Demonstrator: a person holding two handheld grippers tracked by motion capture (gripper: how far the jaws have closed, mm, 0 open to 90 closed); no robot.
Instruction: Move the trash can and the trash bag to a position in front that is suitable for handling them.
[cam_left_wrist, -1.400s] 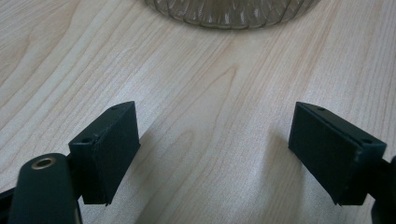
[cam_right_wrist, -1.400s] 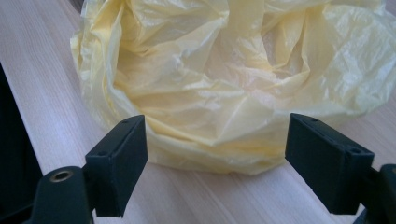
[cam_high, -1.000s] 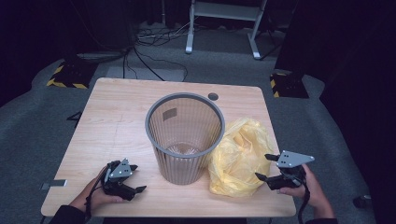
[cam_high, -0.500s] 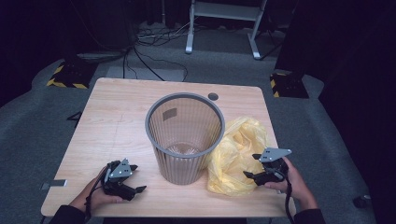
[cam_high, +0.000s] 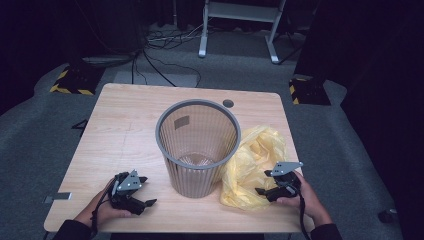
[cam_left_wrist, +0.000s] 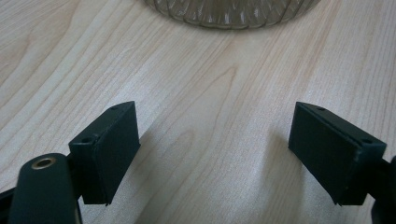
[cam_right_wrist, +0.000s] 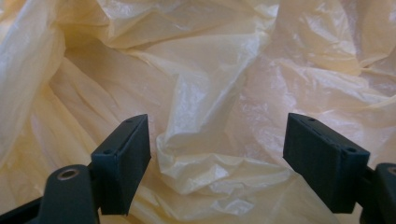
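A grey ribbed wastebasket (cam_high: 199, 147) stands upright in the middle of the wooden table (cam_high: 125, 135); its base edge (cam_left_wrist: 229, 11) shows in the left gripper view. A crumpled yellow plastic bag (cam_high: 252, 165) lies on the table just right of the basket. My right gripper (cam_high: 264, 182) is open and reaches into the bag's right side; folds of the bag (cam_right_wrist: 205, 140) lie between its jaws. My left gripper (cam_high: 147, 192) rests open near the front left edge, with bare wood (cam_left_wrist: 215, 140) between its jaws and the basket a short way ahead.
A round cable hole (cam_high: 228, 103) sits at the table's far edge. Beyond the table lie cables (cam_high: 165, 45) and a metal stand's legs (cam_high: 240, 30) on grey carpet. The table's left half is bare wood.
My right gripper has moved left and forward from the table's right edge onto the yellow bag. The left gripper has stayed where it was.
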